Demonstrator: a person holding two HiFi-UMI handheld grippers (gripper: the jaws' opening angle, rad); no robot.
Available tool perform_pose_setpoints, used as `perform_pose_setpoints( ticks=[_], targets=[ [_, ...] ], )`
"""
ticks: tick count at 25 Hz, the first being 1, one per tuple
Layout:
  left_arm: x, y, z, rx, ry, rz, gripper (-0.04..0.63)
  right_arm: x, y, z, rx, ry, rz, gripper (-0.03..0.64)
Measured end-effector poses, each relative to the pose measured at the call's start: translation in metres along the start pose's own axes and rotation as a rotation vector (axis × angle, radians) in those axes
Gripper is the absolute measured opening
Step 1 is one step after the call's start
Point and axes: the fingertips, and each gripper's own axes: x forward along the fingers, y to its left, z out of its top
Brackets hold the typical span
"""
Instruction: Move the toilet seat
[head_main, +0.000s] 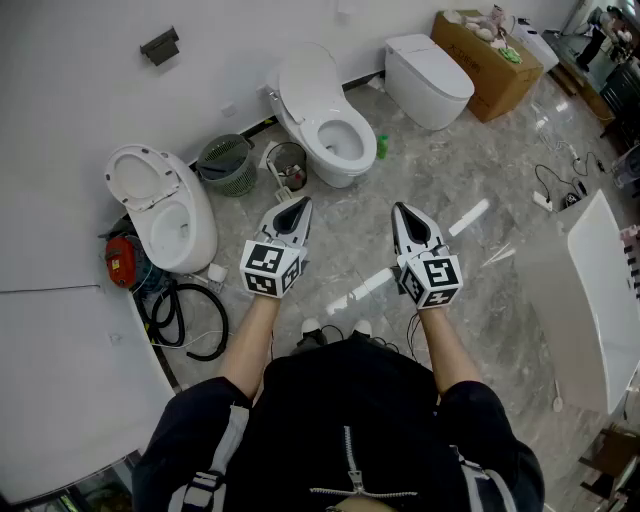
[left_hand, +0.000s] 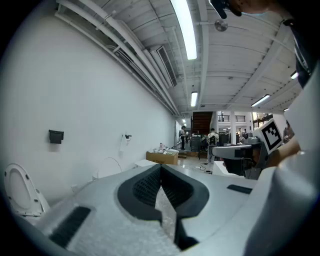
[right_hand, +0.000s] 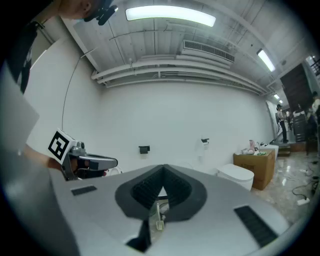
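The toilet seat (head_main: 341, 141) rests down on the bowl of the middle toilet (head_main: 338, 172), and its lid (head_main: 305, 78) stands upright against the white wall (head_main: 80, 80). Just to the left of this toilet stand a small bin (head_main: 288, 163) and a green basket (head_main: 227, 165). Further left is another toilet (head_main: 185, 225) with its seat raised, and to the right a closed one (head_main: 430, 75). The left tongs (head_main: 296, 205) and the right tongs (head_main: 403, 209) hang side by side above the marble floor (head_main: 480, 290), well apart from the seat. Both are clenched with nothing between their jaws.
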Motion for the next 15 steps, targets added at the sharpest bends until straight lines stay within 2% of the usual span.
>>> perform_pose_setpoints(
  ticks=[9, 15],
  targets=[
    [0.024, -0.026, -0.010, -0.001, 0.019, 0.005, 0.004, -0.010, -0.027, -0.012, 0.019, 0.035, 0.017, 0.003],
    [0.043, -0.058, -0.013, 0.001, 0.026, 0.018, 0.004, -0.030, -0.053, -0.019, 0.042, 0.052, 0.047, 0.003]
  ],
)
